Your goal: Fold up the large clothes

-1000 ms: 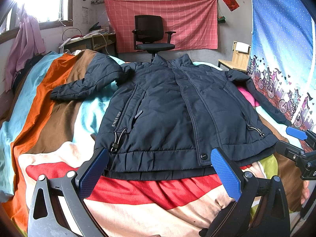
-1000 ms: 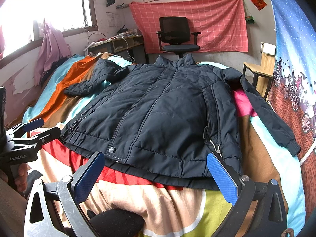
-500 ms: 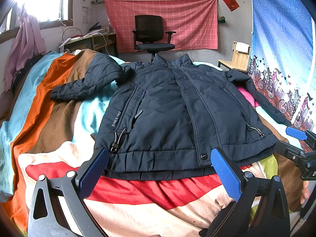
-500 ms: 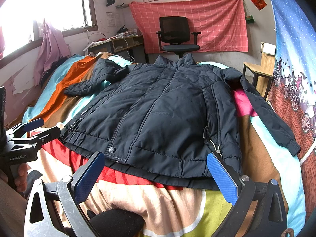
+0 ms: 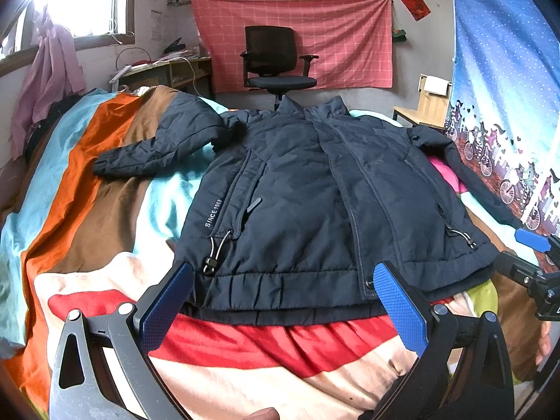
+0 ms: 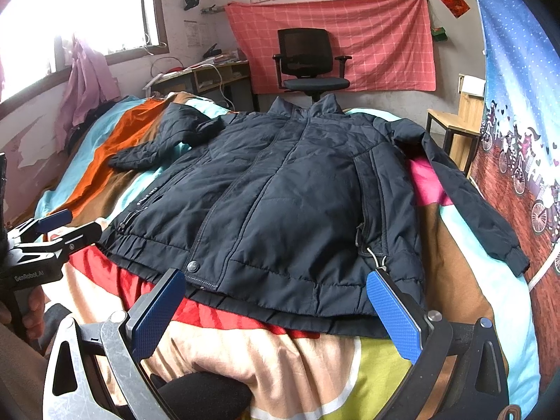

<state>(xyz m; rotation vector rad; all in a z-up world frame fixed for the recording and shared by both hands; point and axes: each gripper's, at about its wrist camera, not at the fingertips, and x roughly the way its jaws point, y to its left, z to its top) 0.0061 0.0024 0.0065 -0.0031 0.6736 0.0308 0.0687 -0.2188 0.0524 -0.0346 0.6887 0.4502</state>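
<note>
Your navy jacket point(image 5: 315, 203) lies flat, front up and zipped, on the striped bedspread point(image 5: 84, 182), collar toward the black office chair point(image 5: 276, 59) and hem toward you. Taking the jacket as landmark: your left gripper point(image 5: 283, 301) sits just below the hem at the jacket's left-of-centre, jaws spread wide, nothing between the blue pads point(image 5: 164, 306), not touching cloth. Your right gripper point(image 6: 276, 308) sits just below the hem on the jacket's right half, jaws equally wide, holding nothing. One sleeve point(image 5: 157, 147) is bent out to the jacket's left on the orange and brown stripes; the other sleeve point(image 6: 469, 203) runs down the jacket's right side, cuff near the blue curtain point(image 6: 518, 105). Drawcord toggle point(image 5: 213, 255) hangs at the hem's left corner, near the "SINCE 1988" print. Red band of the bedspread shows just under the hem. A pink checked cloth point(image 6: 332, 35) hangs on the wall beyond the collar, behind the chair.
</note>
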